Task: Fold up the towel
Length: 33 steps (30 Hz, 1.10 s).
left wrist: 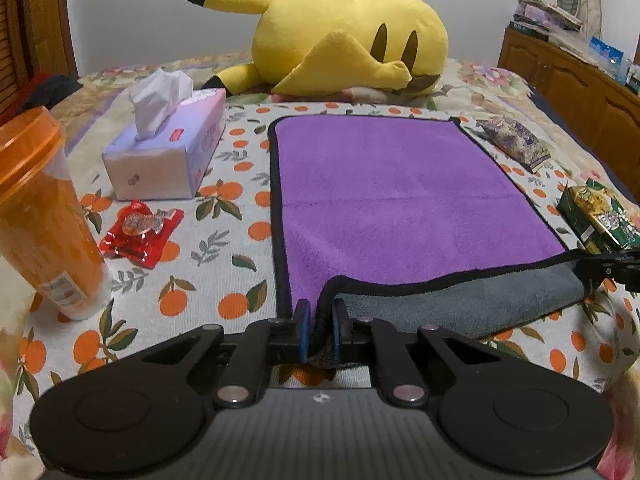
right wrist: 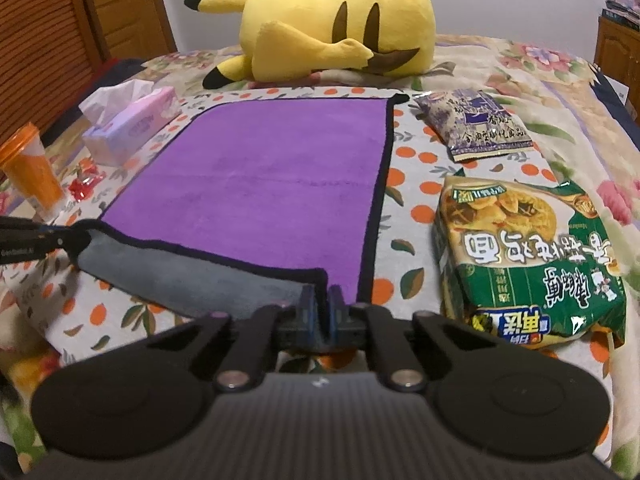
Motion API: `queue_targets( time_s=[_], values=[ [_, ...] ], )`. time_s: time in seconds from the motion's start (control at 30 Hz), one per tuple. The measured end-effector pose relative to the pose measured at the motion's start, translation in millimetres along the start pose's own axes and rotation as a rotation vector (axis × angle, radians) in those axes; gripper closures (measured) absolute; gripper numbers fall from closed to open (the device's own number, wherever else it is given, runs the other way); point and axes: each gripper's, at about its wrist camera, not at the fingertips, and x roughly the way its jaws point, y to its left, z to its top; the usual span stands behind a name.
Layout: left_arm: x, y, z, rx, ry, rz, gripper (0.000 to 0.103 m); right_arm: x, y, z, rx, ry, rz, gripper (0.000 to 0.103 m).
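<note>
Two grippers take up the near edge of a purple towel (left wrist: 400,200) spread flat on an orange-print cloth (left wrist: 224,272) over a bed. The left gripper (left wrist: 320,322) is clamped on the near left corner, and the right gripper (right wrist: 322,306) is clamped on the near right corner, so that a strip of the grey underside is turned up between them. The first fold appears to be just starting (most of the towel lies flat). The next move likely calls for carrying both corners forward together, level and taut, to meet the far edge beside the yellow plush toy (left wrist: 344,36). Around the one towel lie one tissue box (left wrist: 168,148), one orange cup (left wrist: 44,216), one red wrapped sweet (left wrist: 140,232), one purple snack packet (right wrist: 476,124) and one green noodle pack (right wrist: 528,260).
</note>
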Motion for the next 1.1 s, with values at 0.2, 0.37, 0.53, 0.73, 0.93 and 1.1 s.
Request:
queue_targets(
  time_s=[0.2,0.37,0.53,0.73,0.93,1.1],
  values=[
    [-11,-3,6,0.008,-0.049,-0.018,0.095,-3,0,2,-0.010,-0.019,0.000,0.097],
    [-22,-6,11,-0.002,-0.095,-0.023,0.095,-9,-1,6,-0.008,-0.053,0.021,0.098],
    [-34,-10,16,0.005,-0.145,-0.039,0.096,-16,-1,11,-0.015,-0.084,0.028,0.098],
    [-40,-12,20,0.002,-0.176,-0.042,0.096,-22,-4,18,-0.019,-0.128,0.034,0.098],
    [-42,-11,26,-0.003,-0.187,-0.042,0.096,-19,-7,24,-0.030,-0.145,0.031,0.098],
    [-37,-13,30,0.005,-0.184,-0.041,0.096,-14,-11,27,-0.043,-0.155,0.030,0.098]
  ],
)
